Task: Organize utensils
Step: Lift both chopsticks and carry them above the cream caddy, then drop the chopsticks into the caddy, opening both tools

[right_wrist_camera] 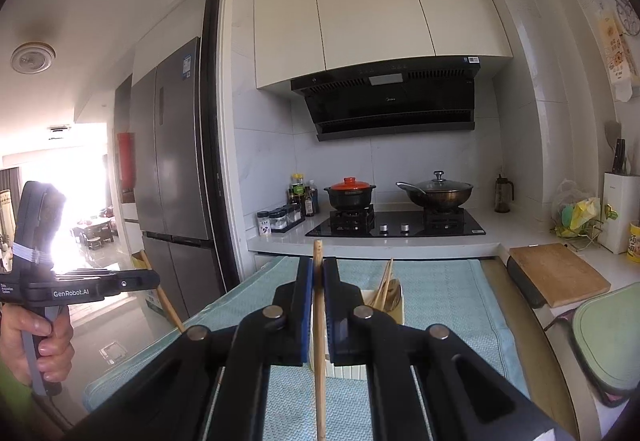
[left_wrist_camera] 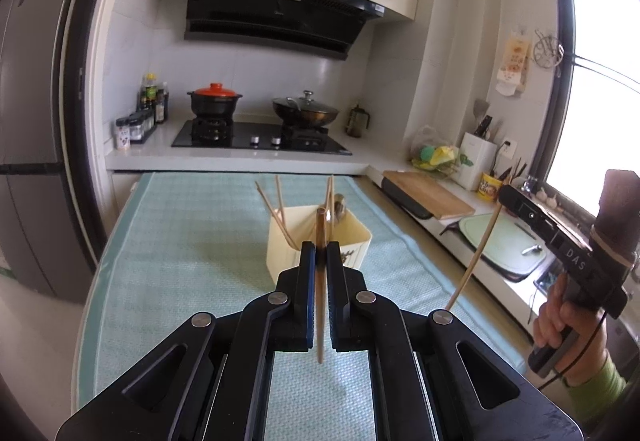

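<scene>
My left tongs and right tongs each clench one upright wooden chopstick. The cream square utensil holder stands ahead and below on the green-matted bench, nearer my left tongs.

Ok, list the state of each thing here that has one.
Left gripper: shut on a chopstick.
Right gripper: shut on another chopstick.
Holder: upright on the mat, chopsticks inside.
Clay pot: lid on.
Wok: lid on.

chopsticks in holder, holder on mat
</scene>
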A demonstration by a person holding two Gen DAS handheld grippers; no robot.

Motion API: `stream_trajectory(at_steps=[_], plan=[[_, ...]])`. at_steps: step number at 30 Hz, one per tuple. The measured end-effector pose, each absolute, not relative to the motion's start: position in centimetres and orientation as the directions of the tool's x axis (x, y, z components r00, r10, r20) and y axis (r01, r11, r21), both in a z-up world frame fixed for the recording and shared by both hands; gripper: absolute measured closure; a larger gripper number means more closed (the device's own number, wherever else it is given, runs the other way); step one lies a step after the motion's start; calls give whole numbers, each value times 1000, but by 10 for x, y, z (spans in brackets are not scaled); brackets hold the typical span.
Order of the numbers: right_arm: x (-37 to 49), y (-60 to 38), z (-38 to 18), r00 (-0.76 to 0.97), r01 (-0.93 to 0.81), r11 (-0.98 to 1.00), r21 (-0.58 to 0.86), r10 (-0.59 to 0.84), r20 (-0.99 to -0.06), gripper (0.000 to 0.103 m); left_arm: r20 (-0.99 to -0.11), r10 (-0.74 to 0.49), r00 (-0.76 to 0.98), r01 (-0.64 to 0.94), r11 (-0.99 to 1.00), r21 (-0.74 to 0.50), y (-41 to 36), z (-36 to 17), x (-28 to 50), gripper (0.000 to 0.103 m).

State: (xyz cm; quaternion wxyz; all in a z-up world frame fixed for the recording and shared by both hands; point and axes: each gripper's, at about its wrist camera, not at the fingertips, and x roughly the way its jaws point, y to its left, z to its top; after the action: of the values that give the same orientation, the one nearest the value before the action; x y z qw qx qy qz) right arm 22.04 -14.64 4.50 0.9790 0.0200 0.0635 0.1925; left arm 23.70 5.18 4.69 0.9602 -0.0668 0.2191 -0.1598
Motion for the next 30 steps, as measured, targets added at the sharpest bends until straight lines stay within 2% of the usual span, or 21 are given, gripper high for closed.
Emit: stream_trajectory(at_steps=[8,16,23,30], plan=[[265,-143,71,914,-390,918,74,395,-88,98,-340,-351,873,305,935,-181,37,90,270,100],[337,-140,105,941,-335,941,45,337,-41,98,-290,-307,907,281,951,-128,14,119,352,100],[404,-140,93,942,-330,941,71,334,-44,98,-364,-313,877,254,946,-202,3,81,432,100],[459,-125,35,906,-380,921,85,389,-169,98,-498,-283,820,206,957,-205,-4,14,480,100]])
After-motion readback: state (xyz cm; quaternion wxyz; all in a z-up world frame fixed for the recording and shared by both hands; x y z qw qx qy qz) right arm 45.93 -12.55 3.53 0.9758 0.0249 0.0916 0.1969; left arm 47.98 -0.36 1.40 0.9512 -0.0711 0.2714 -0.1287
